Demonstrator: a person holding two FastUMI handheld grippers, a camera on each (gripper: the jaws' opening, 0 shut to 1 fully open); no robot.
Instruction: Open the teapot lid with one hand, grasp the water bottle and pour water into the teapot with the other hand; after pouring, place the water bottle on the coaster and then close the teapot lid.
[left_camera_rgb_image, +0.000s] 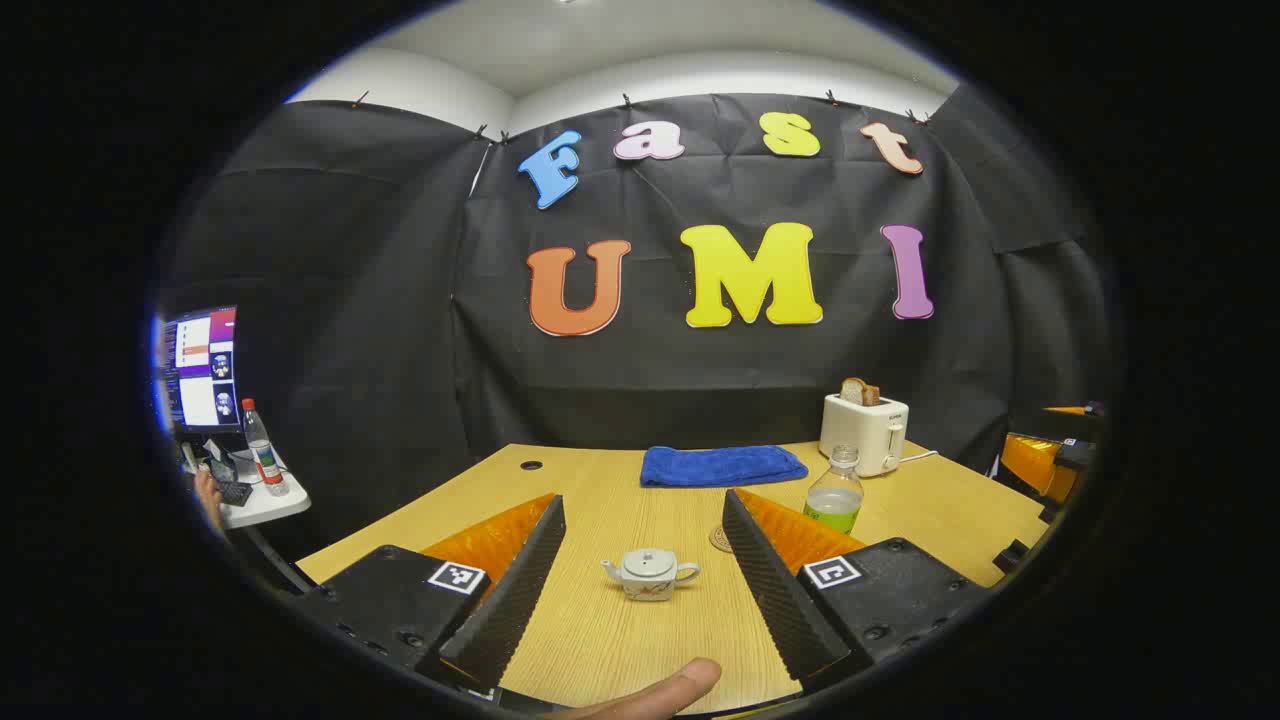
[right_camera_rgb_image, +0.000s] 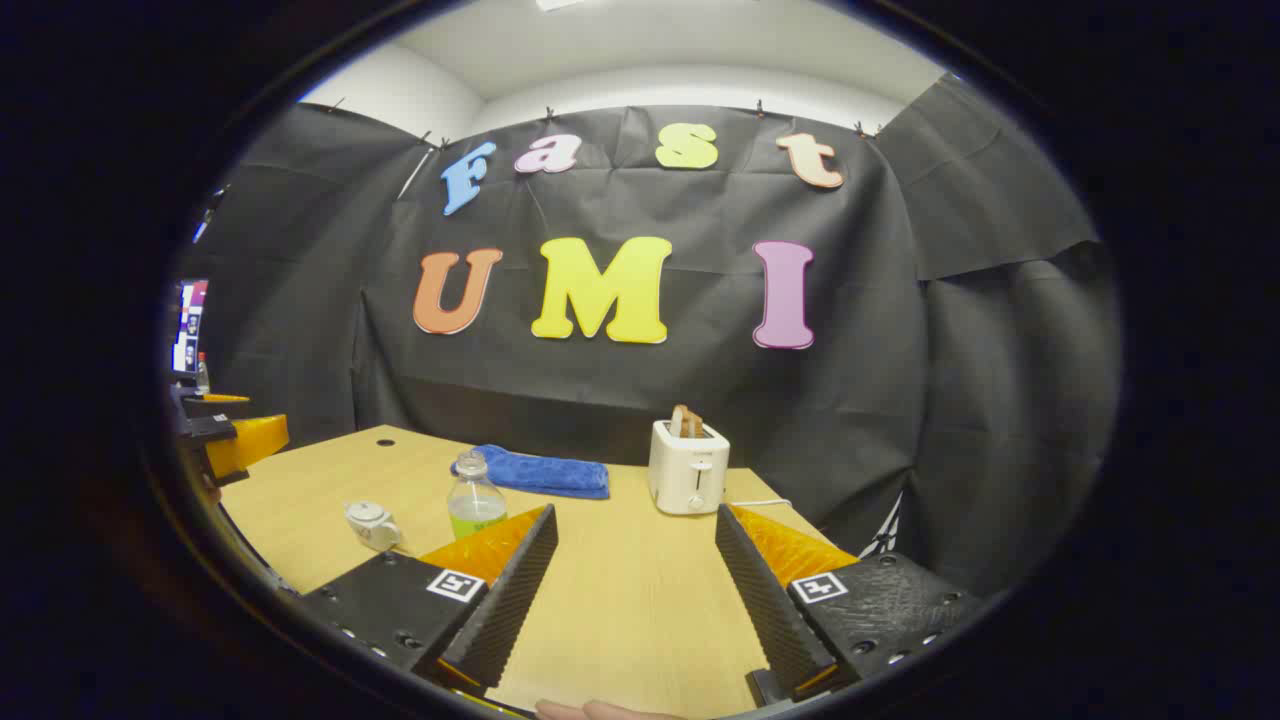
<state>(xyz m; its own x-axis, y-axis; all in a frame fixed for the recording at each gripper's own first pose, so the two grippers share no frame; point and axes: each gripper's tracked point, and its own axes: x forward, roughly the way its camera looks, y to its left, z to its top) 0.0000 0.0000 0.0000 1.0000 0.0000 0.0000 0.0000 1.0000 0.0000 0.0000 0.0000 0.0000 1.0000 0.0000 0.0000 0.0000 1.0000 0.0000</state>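
1. Left gripper (left_camera_rgb_image: 640, 530): jaws wide apart, nothing between the fingers, held above the table (left_camera_rgb_image: 600, 640). A fingertip of the holding hand (left_camera_rgb_image: 665, 690) shows at the bottom edge of the left gripper view.
2. Right gripper (right_camera_rgb_image: 632, 560): jaws wide apart too, nothing held, over the table's right part. In the left gripper view it sits at the far right edge, off the table corner; in the right gripper view the left gripper shows at the far left edge.
3. Teapot (left_camera_rgb_image: 650, 574): small, white, upright on the table, lid on. In the left gripper view it stands centred between the left fingers but farther off, no contact. In the right gripper view it is left of the right gripper's left finger, apart from it.
4. Water bottle (left_camera_rgb_image: 834, 490): clear, upright, cap on, greenish liquid in lower part. Stands behind and to the right of the teapot, near the toaster (left_camera_rgb_image: 865, 430). Not touched by either gripper.
5. Coaster (left_camera_rgb_image: 722, 539): round, flat on the table, betw. teapot and bottle; partly hidden behind the left gripper's right finger. Nothing on the visible part.
6. Blue towel (left_camera_rgb_image: 722, 465): folded, at the table's back edge, left of the toaster.
7. Toaster: white, bread slices standing in the slots, cord trailing right.
8. Side shelf (left_camera_rgb_image: 262, 505) at far left w/ a monitor (left_camera_rgb_image: 203, 367) and a second bottle (left_camera_rgb_image: 264, 448), red cap.
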